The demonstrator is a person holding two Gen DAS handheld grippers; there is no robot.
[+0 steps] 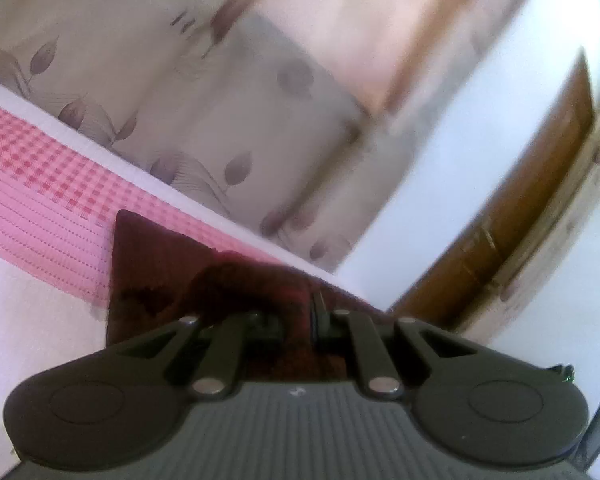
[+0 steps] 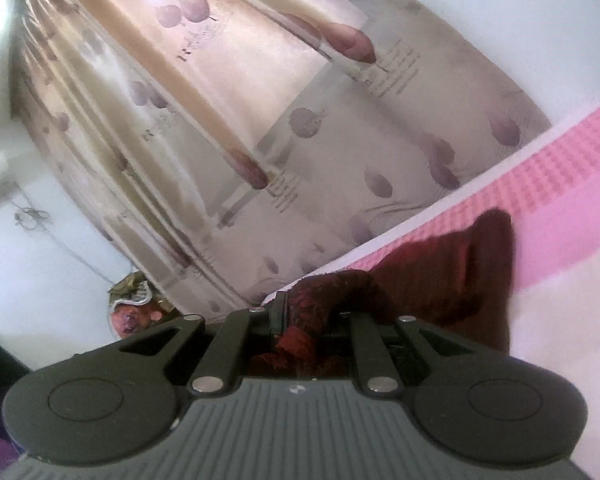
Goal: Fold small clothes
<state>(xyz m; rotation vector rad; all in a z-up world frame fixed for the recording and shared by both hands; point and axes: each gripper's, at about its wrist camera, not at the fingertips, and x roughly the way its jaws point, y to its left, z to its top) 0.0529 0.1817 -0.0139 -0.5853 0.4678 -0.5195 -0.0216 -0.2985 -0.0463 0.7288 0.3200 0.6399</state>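
A small dark red garment (image 1: 160, 264) hangs lifted over the pink checked bed cover (image 1: 40, 184). In the left wrist view my left gripper (image 1: 300, 312) is shut on one bunched edge of it, and a flat corner of the cloth spreads out to the left. In the right wrist view my right gripper (image 2: 304, 316) is shut on another bunched edge of the same dark red garment (image 2: 460, 272), whose far part trails to the right over the pink checked bed cover (image 2: 560, 184). Cloth hides most of both pairs of fingertips.
A beige curtain (image 1: 180, 92) with purple leaf prints hangs behind the bed, also filling the right wrist view as the curtain (image 2: 260, 120). A brown wooden door (image 1: 520, 208) stands to the right. White wall (image 2: 40, 264) and a patterned bundle (image 2: 136, 304) lie to the left.
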